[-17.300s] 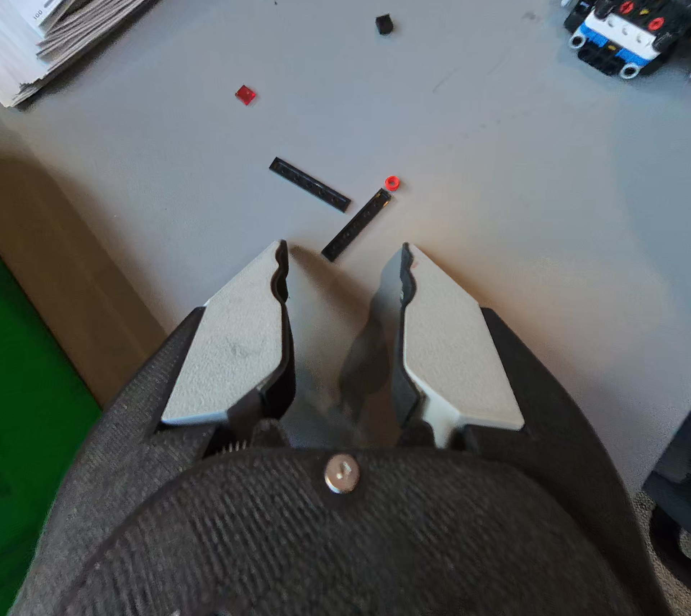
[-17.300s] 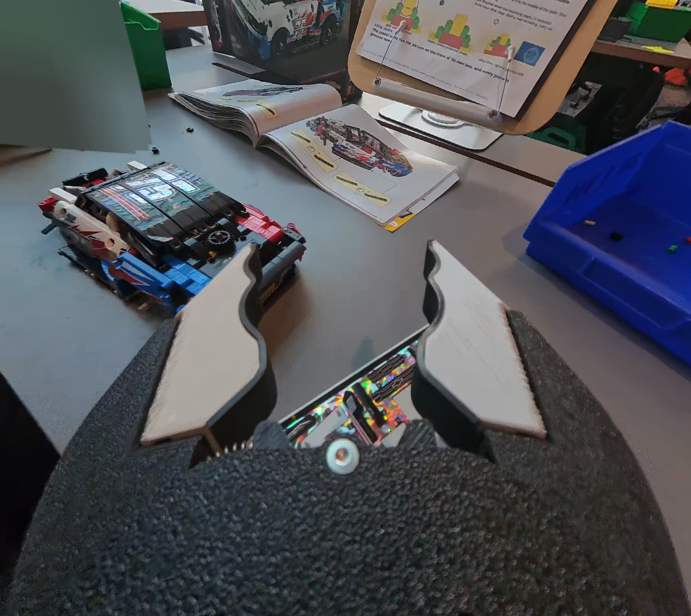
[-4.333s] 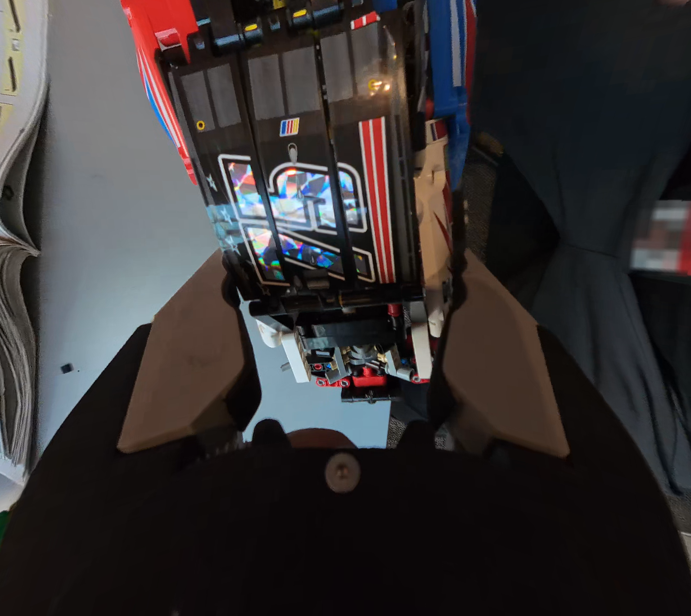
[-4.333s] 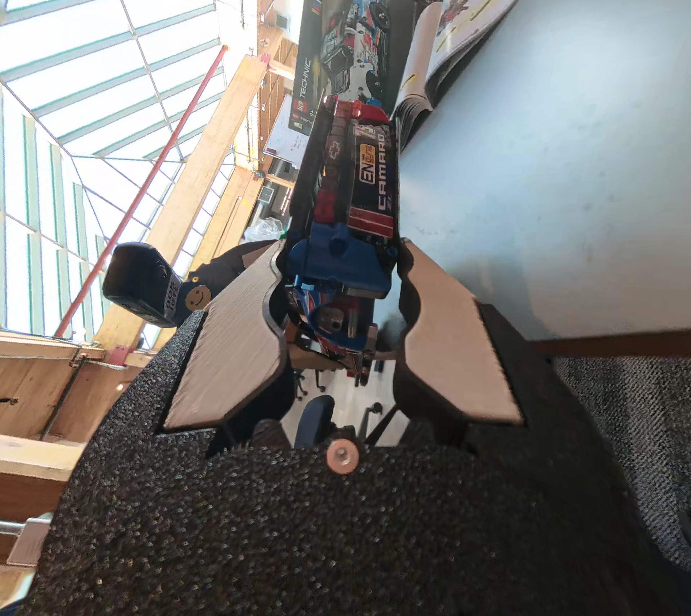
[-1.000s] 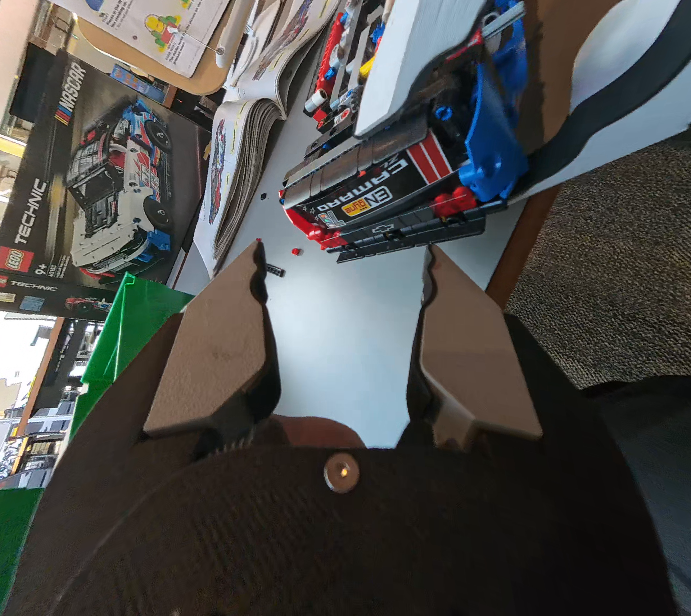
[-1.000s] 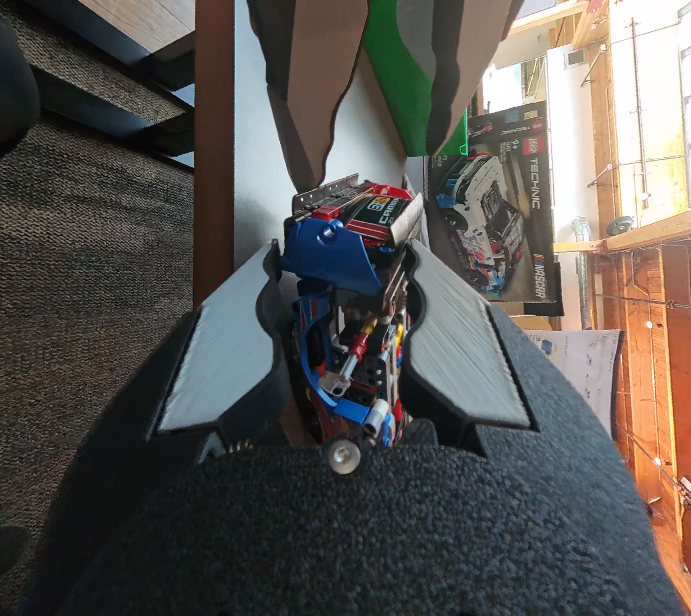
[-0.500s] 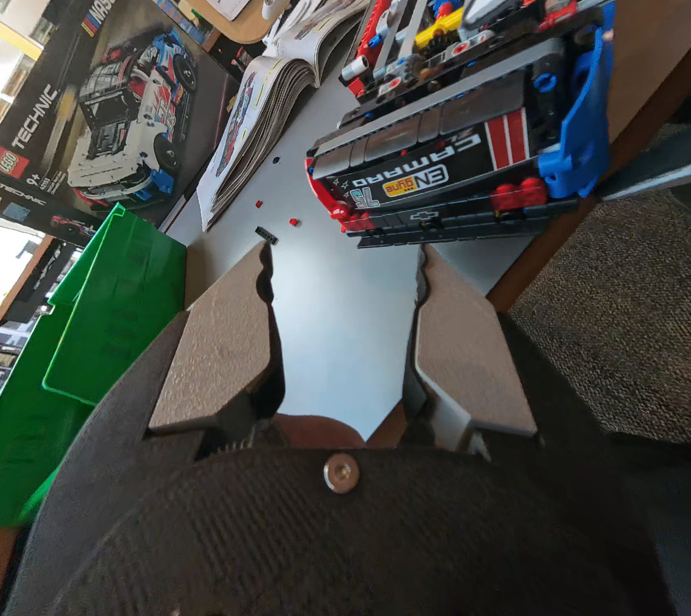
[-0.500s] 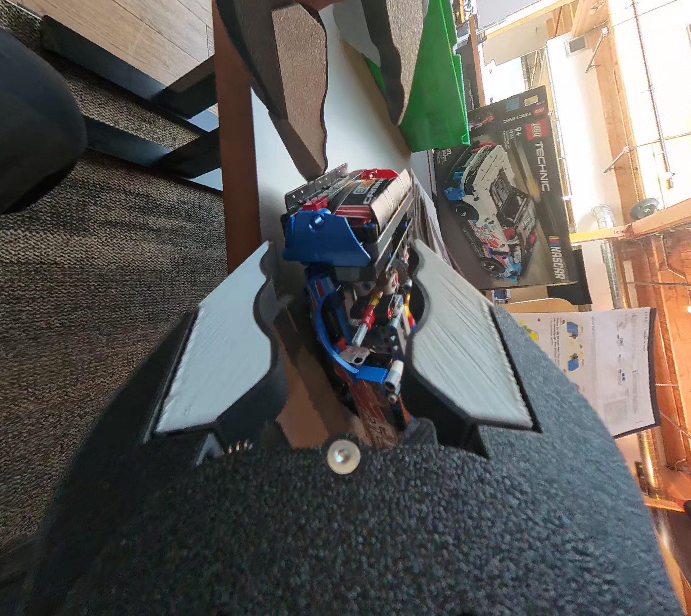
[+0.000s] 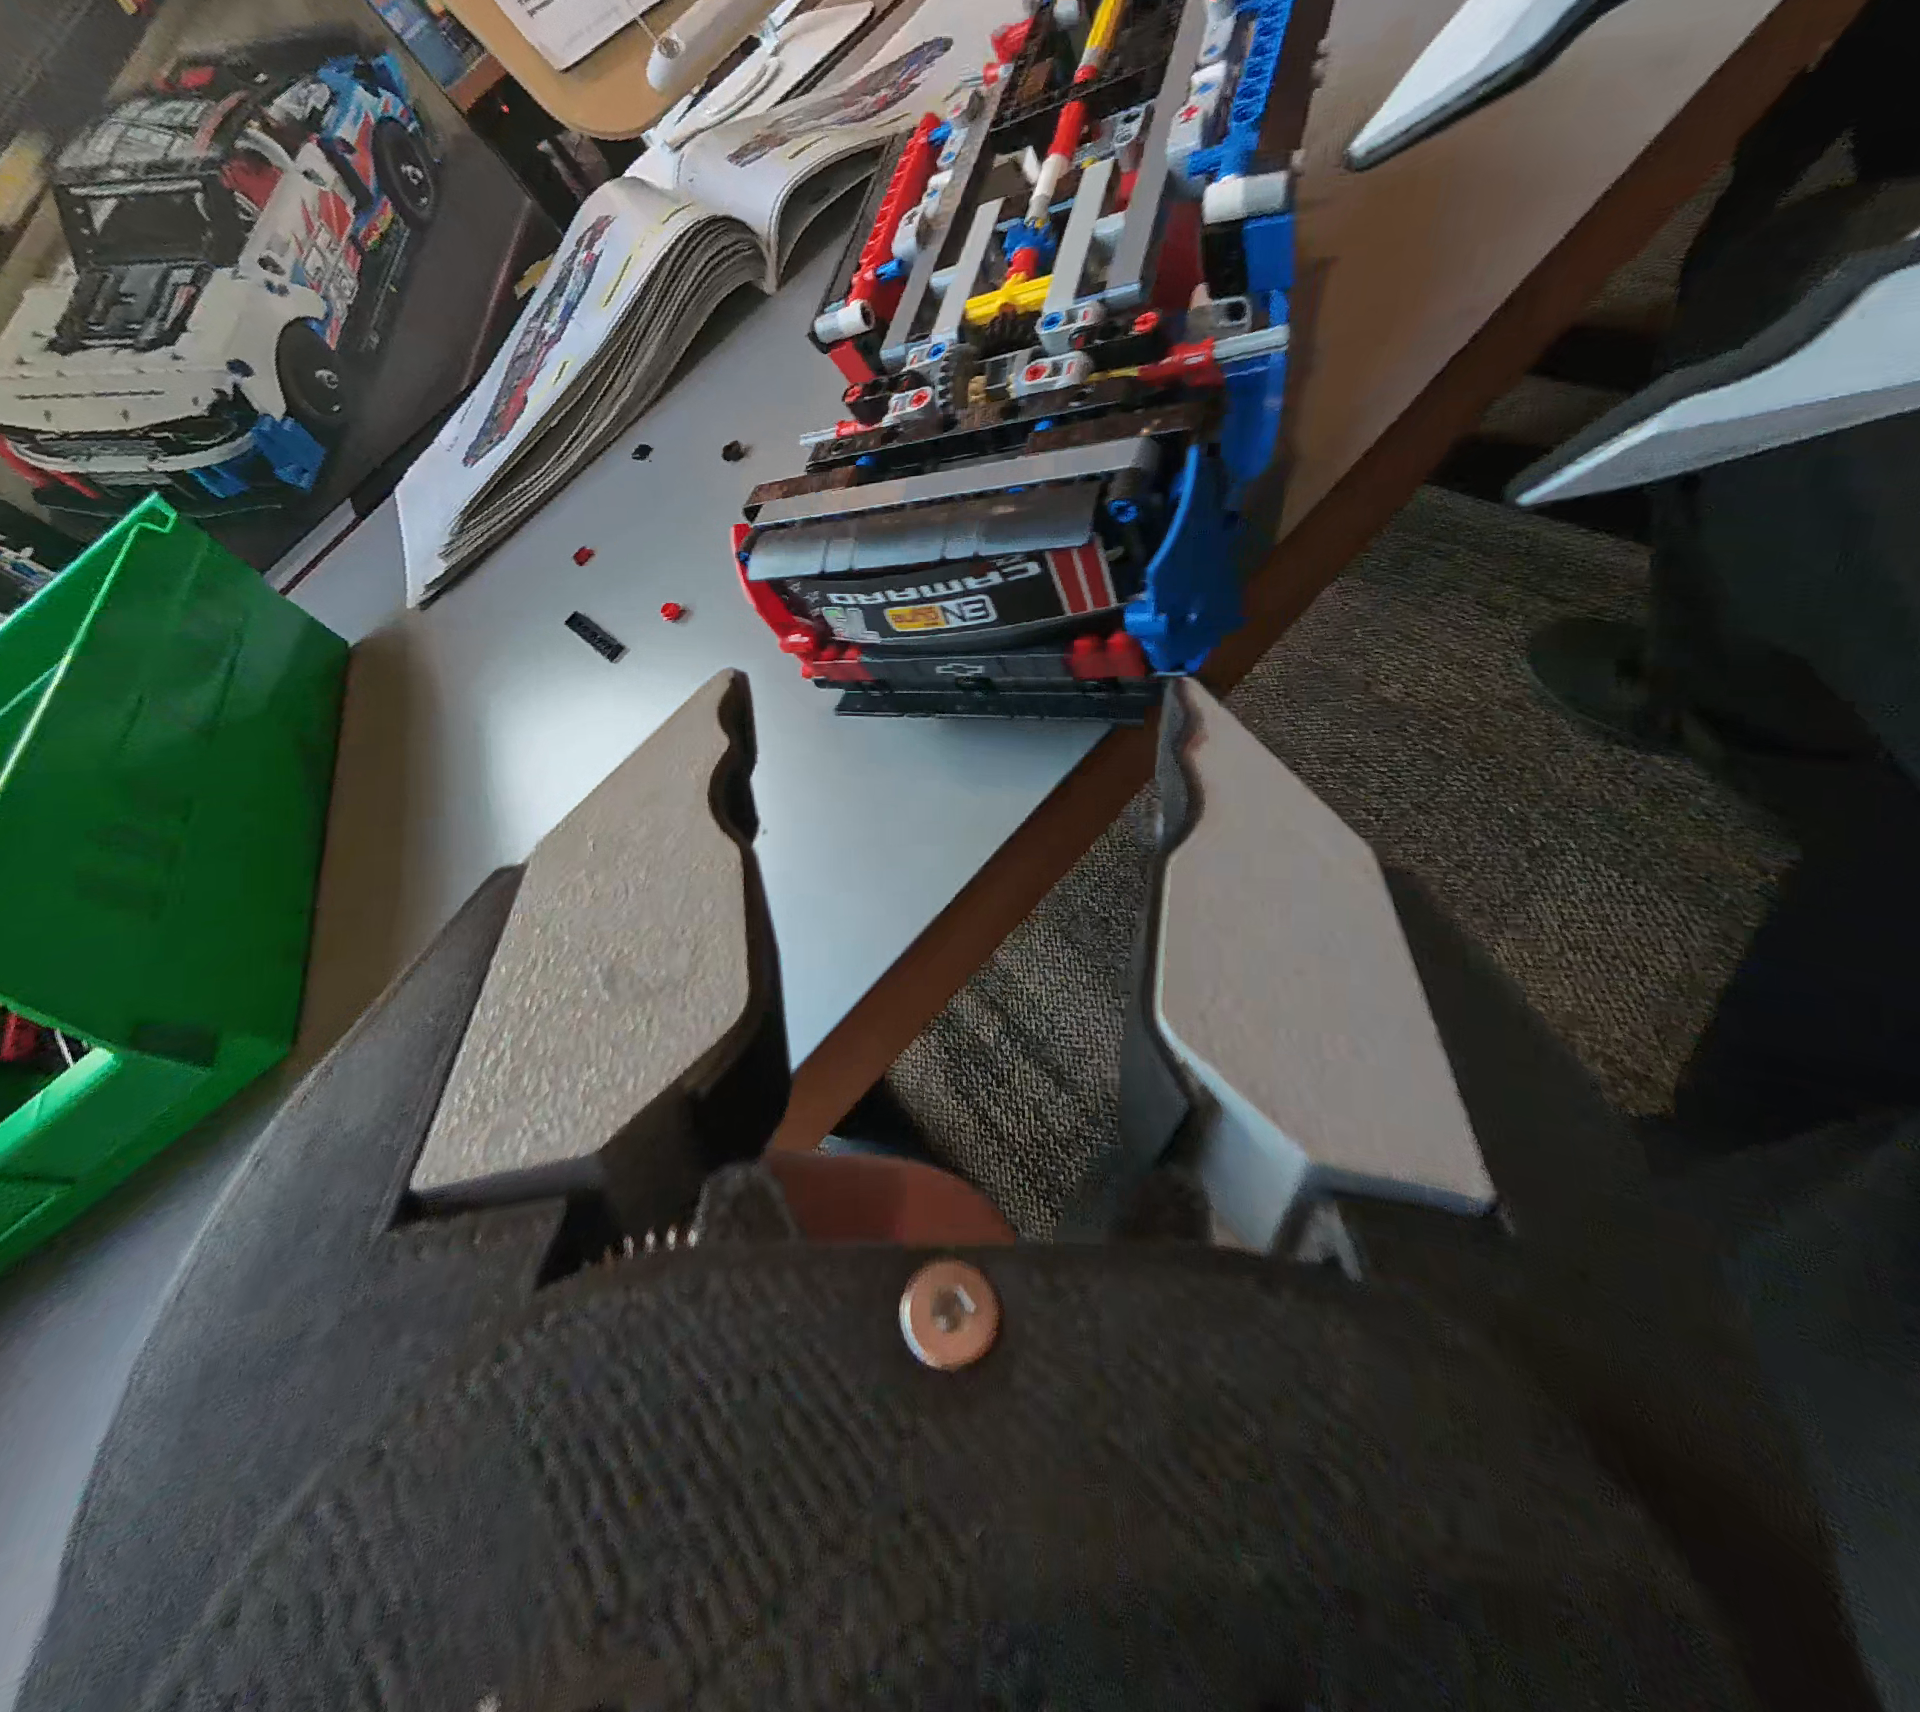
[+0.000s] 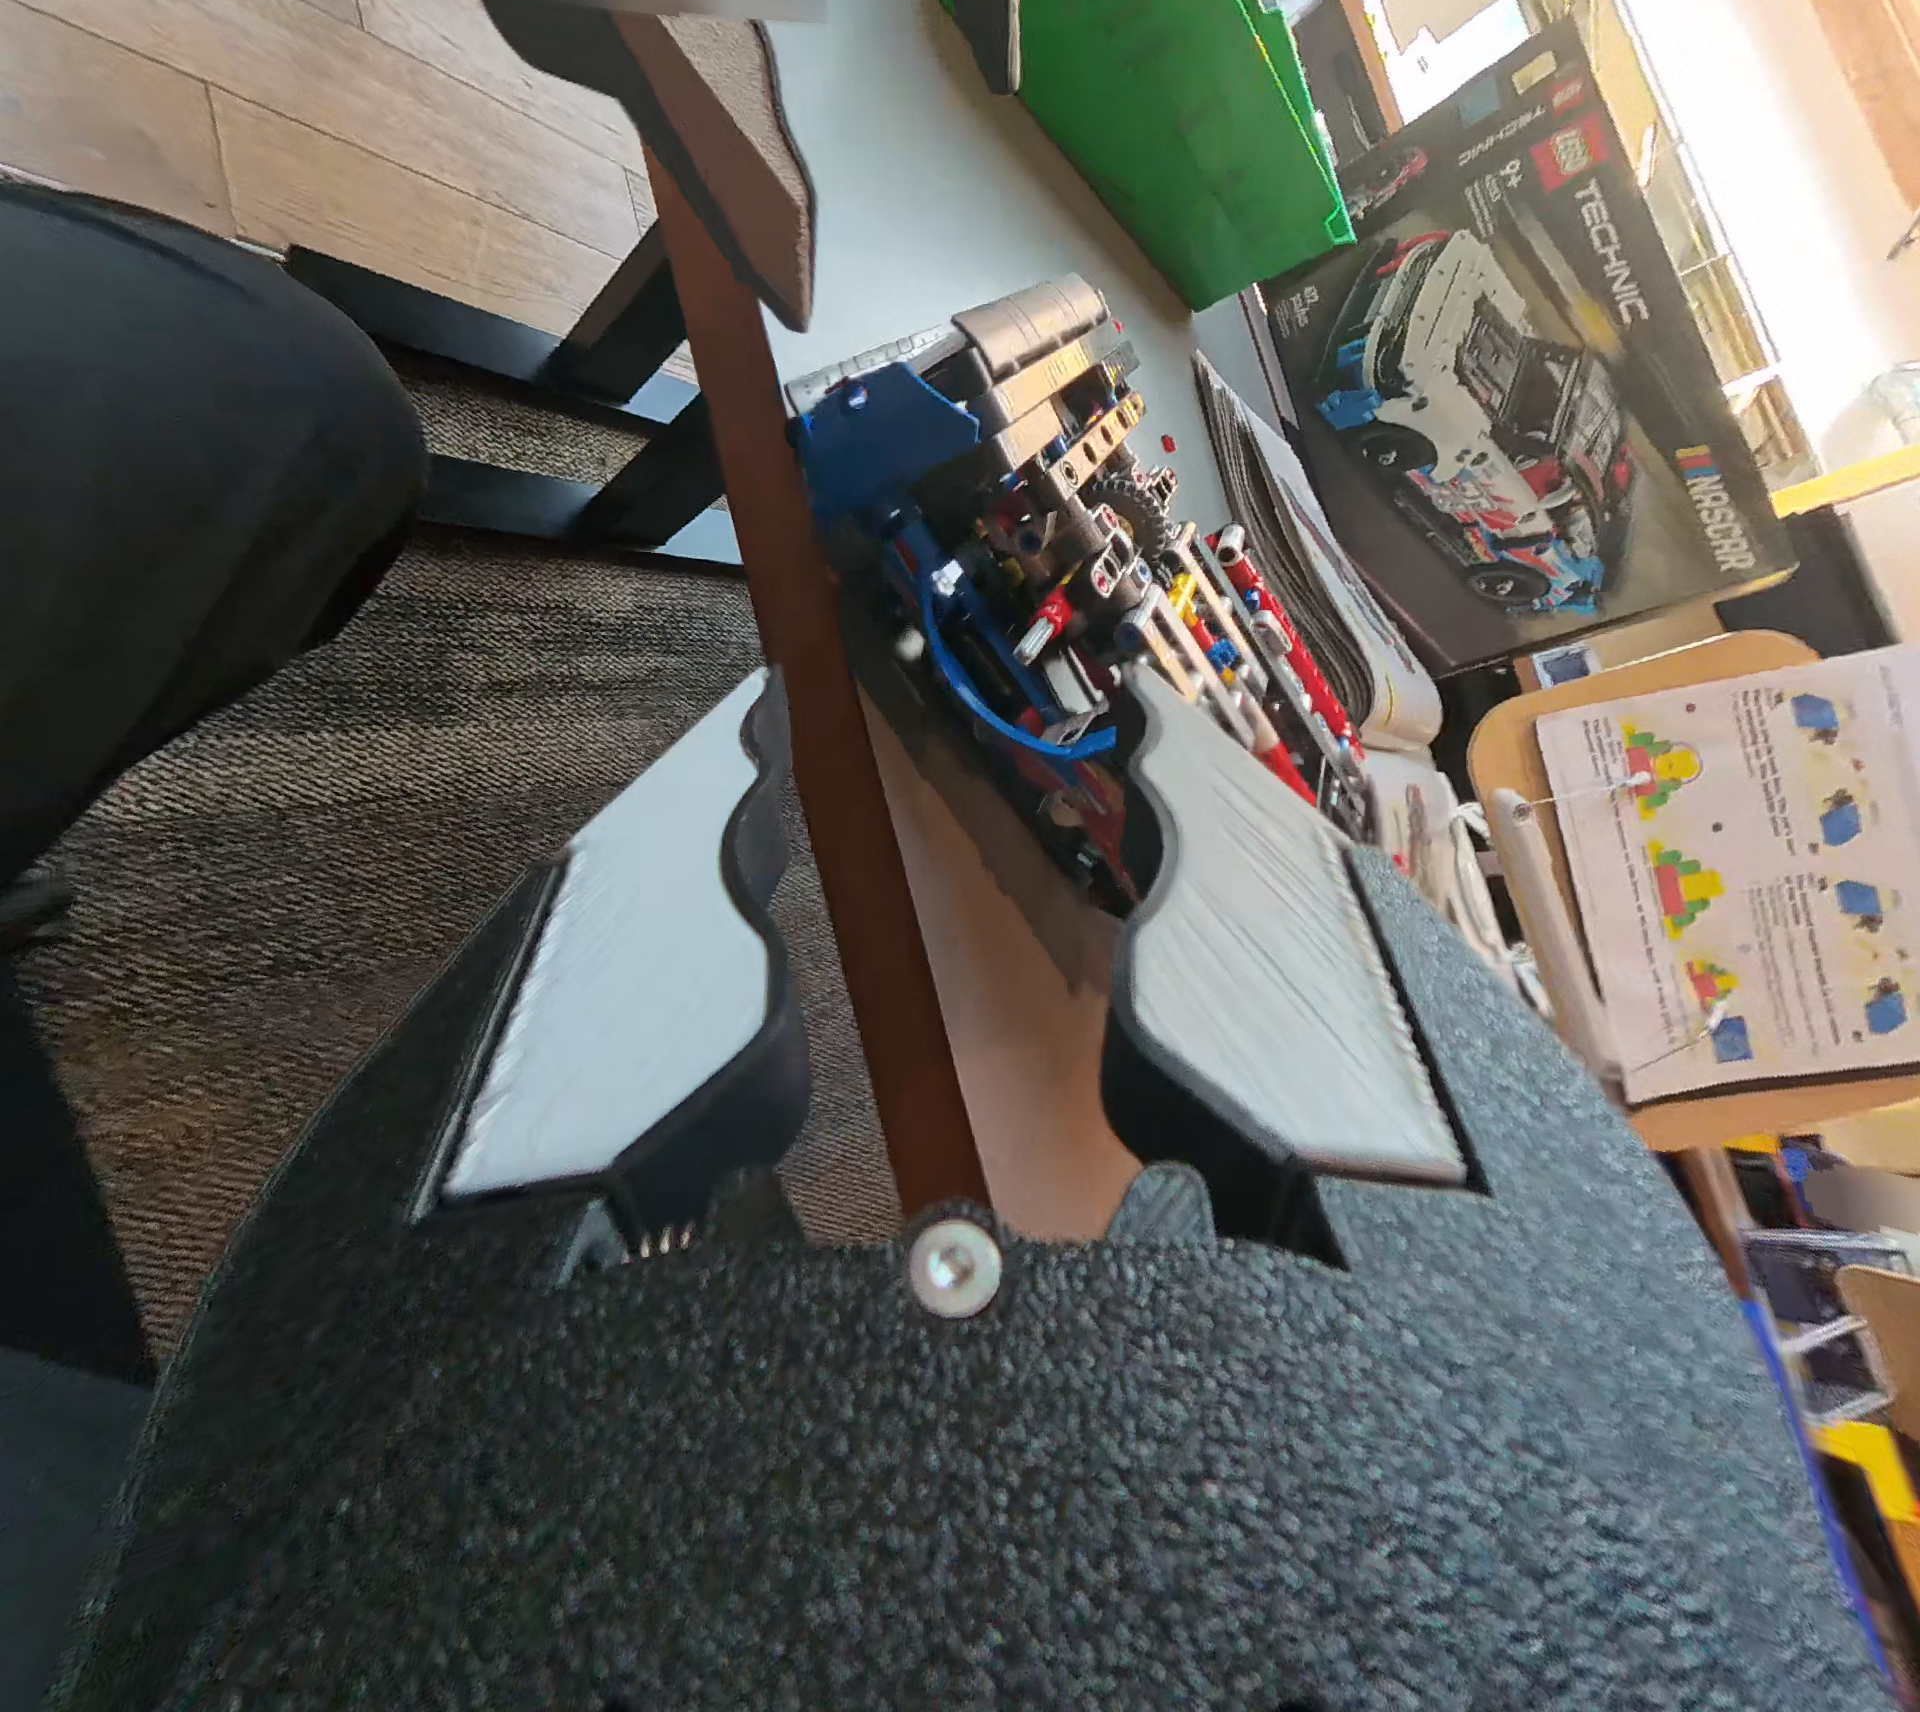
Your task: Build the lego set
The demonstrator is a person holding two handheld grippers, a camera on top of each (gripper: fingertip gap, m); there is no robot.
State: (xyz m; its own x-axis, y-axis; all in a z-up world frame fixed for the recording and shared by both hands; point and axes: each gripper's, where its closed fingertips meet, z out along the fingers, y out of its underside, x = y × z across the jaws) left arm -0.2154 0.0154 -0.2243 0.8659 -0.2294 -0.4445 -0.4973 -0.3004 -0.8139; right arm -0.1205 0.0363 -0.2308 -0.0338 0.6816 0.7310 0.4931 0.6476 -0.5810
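We see the lego car [image 9: 1049, 374] lying upside down on the grey table [image 9: 904, 831], at its near edge. Our left gripper [image 9: 951, 727] hangs spread and empty just short of the car's tail; our right gripper [image 10: 951, 727] is also spread, empty, beside the car. Small loose pieces [image 9: 670, 612] lie left of the car, before the open booklet [image 9: 623, 332].

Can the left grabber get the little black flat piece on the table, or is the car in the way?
Probably yes. The left gripper is open, and only bare table lies between it and the black piece. The car sits off to the right of that path.
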